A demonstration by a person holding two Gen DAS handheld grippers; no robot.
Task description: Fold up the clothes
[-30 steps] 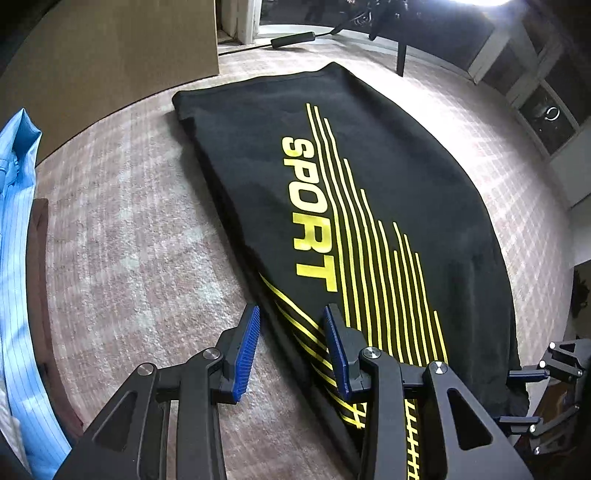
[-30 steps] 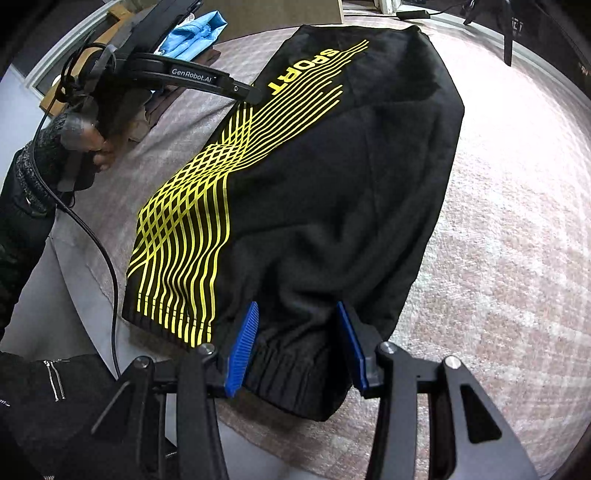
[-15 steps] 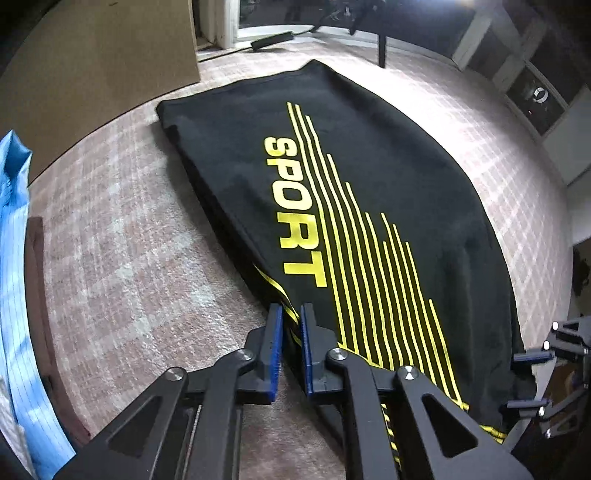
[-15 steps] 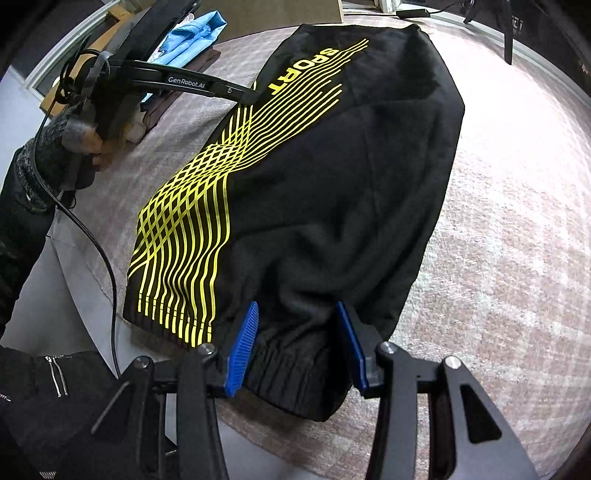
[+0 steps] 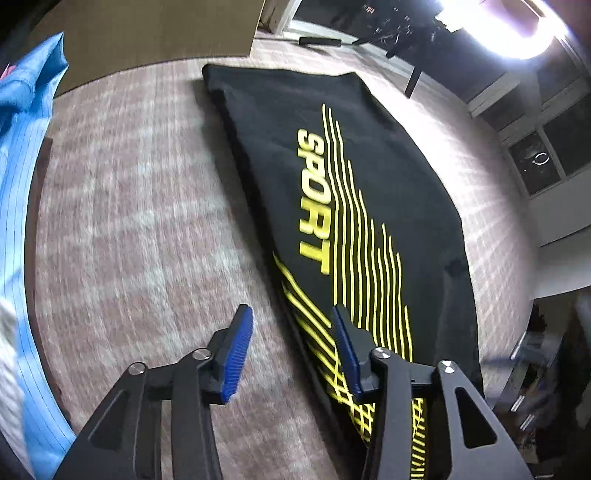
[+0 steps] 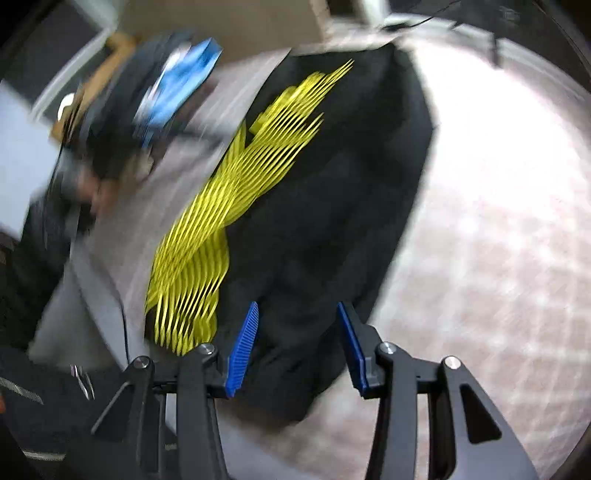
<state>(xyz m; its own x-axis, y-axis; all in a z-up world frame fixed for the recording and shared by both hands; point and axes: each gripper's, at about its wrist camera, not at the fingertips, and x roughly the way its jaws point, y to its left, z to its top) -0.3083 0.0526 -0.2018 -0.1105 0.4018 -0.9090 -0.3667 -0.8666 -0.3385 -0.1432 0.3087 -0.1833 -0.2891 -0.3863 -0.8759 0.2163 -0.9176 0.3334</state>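
Observation:
Black trousers (image 5: 369,177) with yellow stripes and the word SPORT lie flat on a pinkish checked cloth (image 5: 129,240). My left gripper (image 5: 291,321) is open above the garment's left edge, one pad over the cloth, the other over the yellow stripes. In the blurred right wrist view the same trousers (image 6: 332,192) stretch away, and my right gripper (image 6: 297,317) is open above the cuffed end with nothing between its fingers. A person's hand (image 6: 88,184) with the other gripper shows at the left, smeared by motion.
A light blue striped shirt (image 5: 18,206) lies along the left edge, on a dark brown strip. A brown board (image 5: 155,33) stands at the back. The table's near edge (image 6: 92,295) runs by the trouser cuff. Dark furniture and windows fill the right background.
My left gripper, open a second ago, shut at the trousers' edge half a second ago and now stands open again. The right gripper stayed open and has lifted and swung, blurring its view.

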